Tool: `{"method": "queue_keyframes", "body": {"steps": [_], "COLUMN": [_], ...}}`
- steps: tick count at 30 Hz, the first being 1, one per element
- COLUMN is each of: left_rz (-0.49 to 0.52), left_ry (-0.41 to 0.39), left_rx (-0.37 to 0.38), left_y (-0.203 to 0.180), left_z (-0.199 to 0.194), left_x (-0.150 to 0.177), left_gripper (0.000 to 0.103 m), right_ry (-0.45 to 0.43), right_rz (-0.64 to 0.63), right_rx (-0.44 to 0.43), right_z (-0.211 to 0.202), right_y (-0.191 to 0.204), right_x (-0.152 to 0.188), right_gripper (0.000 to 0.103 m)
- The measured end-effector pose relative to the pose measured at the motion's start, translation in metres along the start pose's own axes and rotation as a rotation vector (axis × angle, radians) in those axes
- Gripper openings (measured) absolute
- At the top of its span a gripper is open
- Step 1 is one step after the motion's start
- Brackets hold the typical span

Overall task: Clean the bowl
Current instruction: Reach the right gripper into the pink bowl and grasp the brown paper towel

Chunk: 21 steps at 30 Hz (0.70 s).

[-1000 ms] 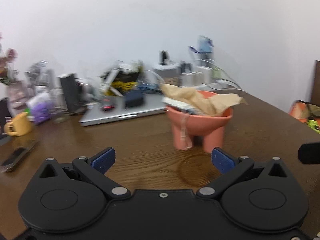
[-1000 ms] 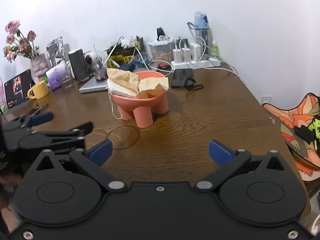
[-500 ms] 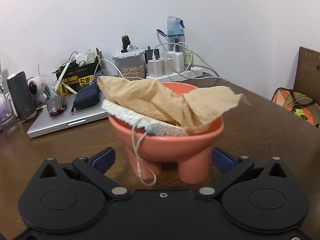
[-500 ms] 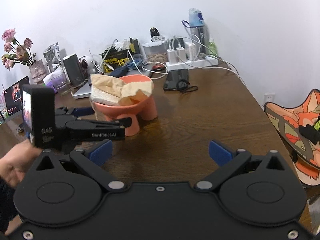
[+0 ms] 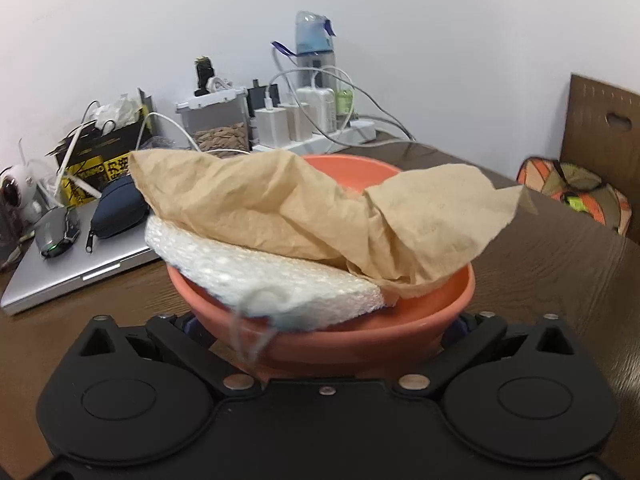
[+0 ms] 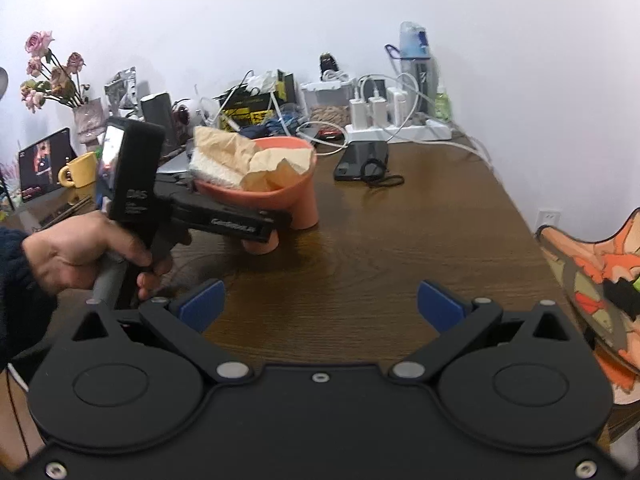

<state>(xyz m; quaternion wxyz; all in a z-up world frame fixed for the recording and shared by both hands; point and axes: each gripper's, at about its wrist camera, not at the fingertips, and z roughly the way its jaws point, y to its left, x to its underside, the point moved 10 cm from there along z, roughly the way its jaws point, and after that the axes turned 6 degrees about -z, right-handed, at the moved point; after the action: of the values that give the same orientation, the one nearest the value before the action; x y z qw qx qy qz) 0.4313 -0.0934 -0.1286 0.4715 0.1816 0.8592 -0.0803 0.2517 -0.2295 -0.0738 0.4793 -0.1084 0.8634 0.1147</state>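
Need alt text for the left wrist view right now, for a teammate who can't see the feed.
The left gripper straddles a salmon-pink bowl that fills the foreground, a finger on either side. A crumpled brown paper and a white sponge with a string loop lie in it. Behind on the wooden table sit a silver laptop and chargers.

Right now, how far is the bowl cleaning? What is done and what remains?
Only the approach looks done: the left claw straddles the pink bowl, fingers either side; whether it grips, I cannot tell. Nothing is cleaned yet: the brown paper and the white sponge lie in the bowl. The right claw is open and empty over the table. Emptying and wiping remain.
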Motion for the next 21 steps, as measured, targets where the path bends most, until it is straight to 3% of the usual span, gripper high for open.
{"method": "queue_keyframes", "body": {"steps": [3, 10, 12, 15, 17, 21], "left_rz": [0.036, 0.116, 0.133, 0.162, 0.196, 0.239], "left_ry": [0.000, -0.014, -0.015, -0.018, -0.020, -0.022], "left_rx": [0.048, 0.153, 0.181, 0.228, 0.283, 0.353], "left_y": [0.001, 0.001, 0.002, 0.002, -0.001, -0.006], "left_z": [0.001, -0.027, -0.037, -0.054, -0.068, -0.084], "left_x": [0.000, 0.019, 0.026, 0.038, 0.048, 0.059], "left_gripper": [0.100, 0.100, 0.100, 0.100, 0.100, 0.100], "right_ry": [-0.041, -0.043, -0.066, -0.154, -0.223, -0.112], "right_rz": [0.012, 0.006, -0.017, -0.092, -0.244, -0.446], "right_rx": [-0.033, -0.047, -0.104, -0.227, -0.263, -0.337], "right_z": [-0.005, -0.005, -0.005, -0.009, -0.014, 0.004], "right_y": [0.006, 0.013, 0.021, 0.040, 0.060, 0.095], "right_x": [-0.006, -0.020, -0.025, -0.037, -0.046, -0.058], "right_gripper": [0.103, 0.103, 0.103, 0.103, 0.103, 0.103]}}
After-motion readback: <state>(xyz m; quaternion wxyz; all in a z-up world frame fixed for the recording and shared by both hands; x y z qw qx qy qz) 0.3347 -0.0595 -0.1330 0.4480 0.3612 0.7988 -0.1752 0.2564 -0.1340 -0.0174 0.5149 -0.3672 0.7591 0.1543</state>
